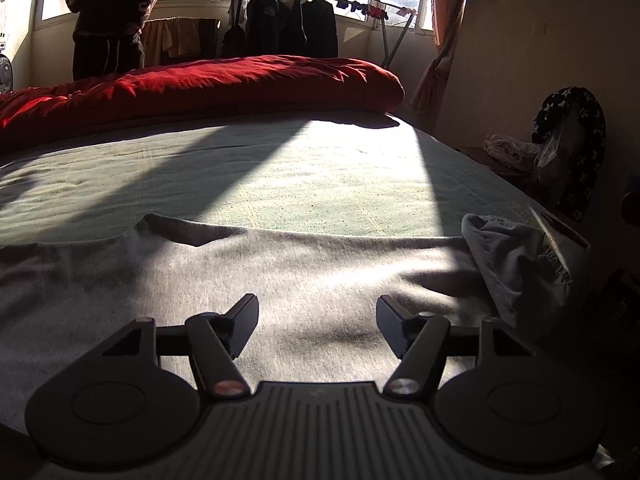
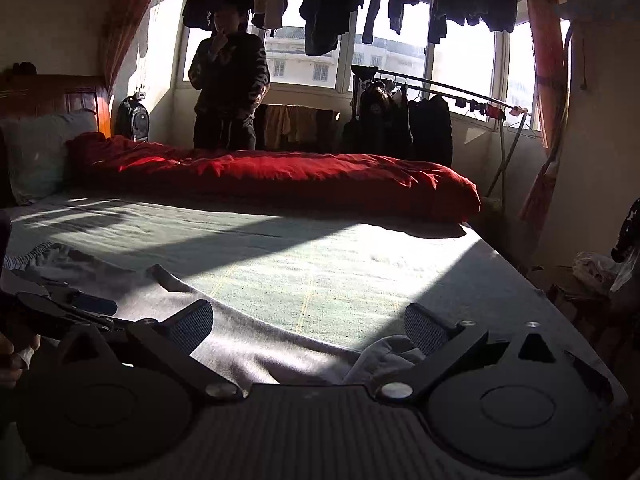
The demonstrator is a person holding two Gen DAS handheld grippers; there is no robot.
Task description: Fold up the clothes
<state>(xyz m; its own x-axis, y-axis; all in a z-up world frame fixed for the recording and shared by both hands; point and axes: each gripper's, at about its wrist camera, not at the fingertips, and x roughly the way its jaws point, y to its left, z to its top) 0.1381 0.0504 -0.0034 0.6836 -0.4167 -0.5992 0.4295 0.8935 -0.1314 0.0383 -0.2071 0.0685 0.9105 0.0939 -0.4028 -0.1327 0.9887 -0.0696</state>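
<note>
Grey garment (image 1: 280, 264) flat on bed (image 1: 280, 168). Left hand-held gripper (image 1: 318, 320) spread above it, right hand-held gripper (image 2: 308, 328) spread, both pinching nothing.

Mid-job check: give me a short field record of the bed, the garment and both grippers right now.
surface: bed with green sheet
garment: grey garment spread flat at the near edge, one end bunched
left gripper: open above the grey garment, nothing between its fingers
right gripper: open, nothing gripped
background: red quilt along the far side; person standing by the window
</note>
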